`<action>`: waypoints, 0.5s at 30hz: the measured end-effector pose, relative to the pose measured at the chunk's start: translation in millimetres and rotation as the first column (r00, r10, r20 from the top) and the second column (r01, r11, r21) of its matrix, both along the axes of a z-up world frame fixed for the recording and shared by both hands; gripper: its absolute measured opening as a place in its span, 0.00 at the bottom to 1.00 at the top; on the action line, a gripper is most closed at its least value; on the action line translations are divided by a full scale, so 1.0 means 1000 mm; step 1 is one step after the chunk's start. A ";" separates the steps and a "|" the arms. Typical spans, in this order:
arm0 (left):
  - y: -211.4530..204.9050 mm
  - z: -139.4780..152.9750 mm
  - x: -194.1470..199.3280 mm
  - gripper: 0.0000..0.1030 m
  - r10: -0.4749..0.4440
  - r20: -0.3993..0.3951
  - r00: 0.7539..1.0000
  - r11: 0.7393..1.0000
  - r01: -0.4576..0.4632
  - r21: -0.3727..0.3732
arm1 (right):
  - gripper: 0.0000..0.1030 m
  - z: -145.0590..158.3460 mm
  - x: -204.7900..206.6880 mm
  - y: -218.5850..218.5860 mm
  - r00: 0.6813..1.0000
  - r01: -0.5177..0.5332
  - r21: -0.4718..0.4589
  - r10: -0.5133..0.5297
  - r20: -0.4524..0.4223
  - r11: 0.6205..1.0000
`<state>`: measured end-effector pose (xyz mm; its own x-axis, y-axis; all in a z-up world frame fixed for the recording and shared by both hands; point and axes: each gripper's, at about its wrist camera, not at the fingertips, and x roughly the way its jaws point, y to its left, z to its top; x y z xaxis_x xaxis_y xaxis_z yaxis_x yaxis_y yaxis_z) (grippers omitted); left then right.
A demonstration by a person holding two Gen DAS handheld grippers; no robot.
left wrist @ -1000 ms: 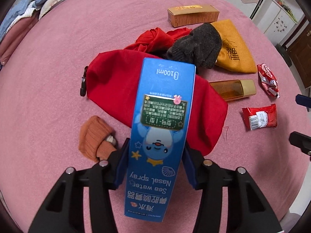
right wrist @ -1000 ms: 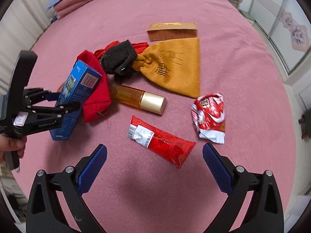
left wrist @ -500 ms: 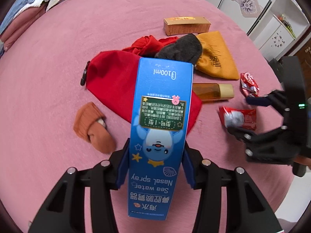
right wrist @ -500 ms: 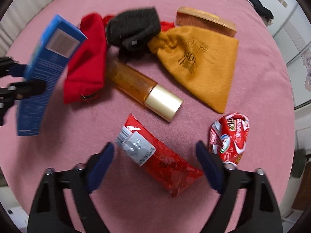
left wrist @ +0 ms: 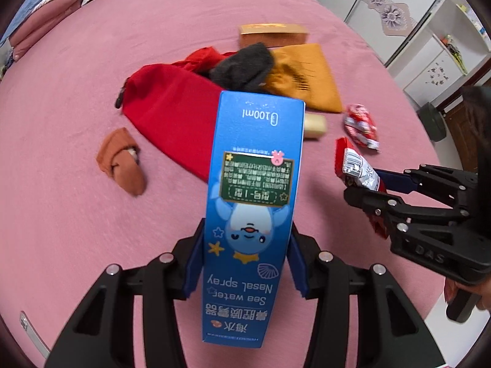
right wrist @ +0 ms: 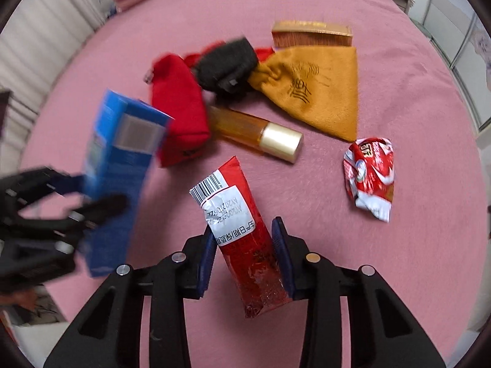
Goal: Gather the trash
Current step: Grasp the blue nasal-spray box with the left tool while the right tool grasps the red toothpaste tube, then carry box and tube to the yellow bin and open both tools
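My left gripper [left wrist: 245, 263] is clamped on the blue nasal spray box [left wrist: 251, 214], pads pressing both long sides, box lifted off the bed. My right gripper [right wrist: 244, 254] has its jaws closing round the long red wrapper [right wrist: 245, 245]; wrapper sits between the pads, both look to touch it, barcode end sticking out fwd. In the left view that wrapper is off the cover, tilted up in the right gripper.

Just past the wrapper: amber bottle w/ gold cap [right wrist: 260, 132], lying on its side. Right of it, a crumpled red wrapper [right wrist: 369, 178] on the cover, apart from the rest. Behind the bottle: red pouch [right wrist: 181, 113], dark grey knit [right wrist: 227, 64] lying on red cloth, mustard drawstring bag [right wrist: 319, 89], gold box [right wrist: 311, 33] farthest back. Rust-orange sock [left wrist: 122, 165] sits alone left of the red pouch.

Surface is a pink bedspread [right wrist: 399, 260]; folded bedding [left wrist: 46, 9] at the far left edge, white cabinets w/ flower decals [left wrist: 399, 15] behind.

Vs a sec ago: right jaws were wide open w/ the long wrapper flat on the cover ahead of them; now they're round it. Spray box grip unchanged, but the bed looks farther below.
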<state>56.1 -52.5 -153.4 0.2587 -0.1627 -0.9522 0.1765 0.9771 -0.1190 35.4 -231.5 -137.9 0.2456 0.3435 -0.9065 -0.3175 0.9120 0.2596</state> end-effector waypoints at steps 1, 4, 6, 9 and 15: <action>-0.004 0.003 -0.003 0.46 -0.007 0.002 1.000 1.000 0.007 -0.003 | 0.34 0.007 -0.007 -0.004 1.000 0.011 0.022 -0.011 0.005 1.000; -0.023 0.014 -0.013 0.46 -0.030 0.018 0.999 0.999 0.031 -0.013 | 0.34 0.023 -0.021 -0.019 0.999 0.036 0.047 -0.037 0.026 0.998; -0.037 0.022 -0.019 0.46 -0.043 0.023 0.999 0.999 0.043 -0.020 | 0.34 0.028 -0.029 -0.029 0.998 0.051 0.052 -0.053 0.038 0.997; -0.064 0.030 -0.024 0.46 -0.074 0.026 0.997 0.997 0.075 -0.028 | 0.34 0.040 -0.048 -0.054 0.994 0.089 0.053 -0.091 0.051 0.995; -0.133 0.043 -0.025 0.46 -0.169 0.038 0.985 0.985 0.170 -0.035 | 0.34 0.056 -0.068 -0.127 0.977 0.195 0.064 -0.199 0.074 0.979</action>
